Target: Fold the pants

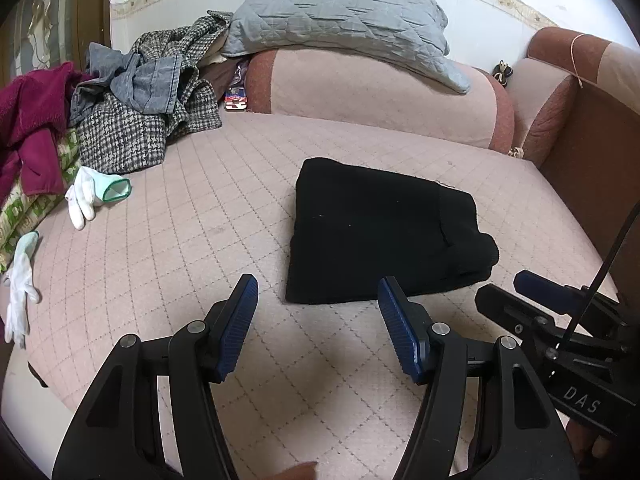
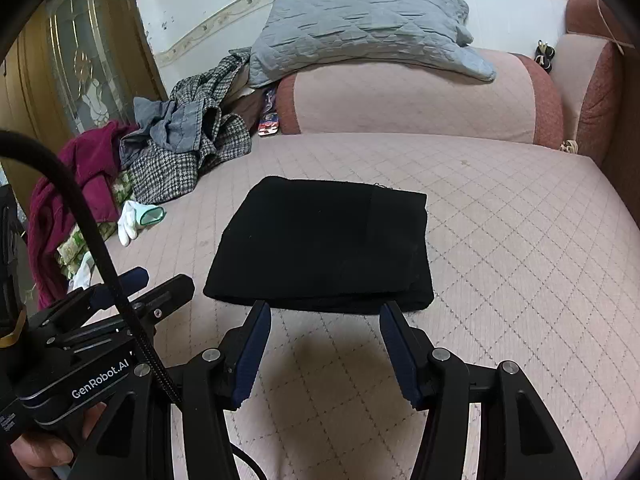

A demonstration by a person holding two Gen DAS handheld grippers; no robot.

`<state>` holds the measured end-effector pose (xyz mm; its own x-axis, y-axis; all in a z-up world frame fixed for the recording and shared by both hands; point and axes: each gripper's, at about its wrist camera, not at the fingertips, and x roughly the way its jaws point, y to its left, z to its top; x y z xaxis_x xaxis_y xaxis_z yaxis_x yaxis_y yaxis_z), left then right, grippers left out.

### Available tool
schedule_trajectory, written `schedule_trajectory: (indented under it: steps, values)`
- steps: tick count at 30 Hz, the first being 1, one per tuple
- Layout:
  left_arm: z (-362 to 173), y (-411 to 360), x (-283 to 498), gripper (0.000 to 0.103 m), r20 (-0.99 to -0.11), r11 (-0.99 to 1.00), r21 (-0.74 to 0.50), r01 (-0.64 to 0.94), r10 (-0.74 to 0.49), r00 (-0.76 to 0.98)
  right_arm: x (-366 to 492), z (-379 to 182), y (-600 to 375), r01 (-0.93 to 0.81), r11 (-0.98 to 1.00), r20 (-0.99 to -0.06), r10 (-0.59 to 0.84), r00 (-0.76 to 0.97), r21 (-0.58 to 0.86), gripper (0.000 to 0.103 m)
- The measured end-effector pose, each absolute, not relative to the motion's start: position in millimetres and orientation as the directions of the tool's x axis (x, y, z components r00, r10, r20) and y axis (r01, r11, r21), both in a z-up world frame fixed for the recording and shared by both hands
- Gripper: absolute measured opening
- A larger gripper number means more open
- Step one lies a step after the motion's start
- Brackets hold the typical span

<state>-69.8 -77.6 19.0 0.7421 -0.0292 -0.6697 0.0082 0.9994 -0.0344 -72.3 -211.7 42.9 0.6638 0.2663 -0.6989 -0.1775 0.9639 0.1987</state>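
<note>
Pink quilted bed (image 2: 500, 240) carries the pants, already a compact black bundle.

Your pants (image 2: 324, 244) lie folded mid-mattress, just ahead of both tools, touched by neither. Your left hand-held gripper (image 1: 318, 294) hangs spread and empty; your right hand-held gripper (image 2: 325, 316) is likewise spread, holding nothing. Judging by the bulge at the bundle's right end, a careless nudge there could spring the fold loose. Further out, a clothes heap (image 1: 132, 120) and white gloves (image 1: 94, 196) sit well apart. Black cloth swallows seams, so layer count stays unreadable.
</note>
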Motion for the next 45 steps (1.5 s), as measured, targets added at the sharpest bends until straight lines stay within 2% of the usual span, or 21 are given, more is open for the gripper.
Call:
schedule_trajectory:
  steps: [45]
  values:
    - [11.2, -86.4, -68.6, 0.063, -0.694, 1.0, -0.029, 0.01, -0.027, 0.719, -73.1, 37.1, -202.6, -0.183, 0.961, -0.715, 0.277, 0.642, 0.208, 0.055]
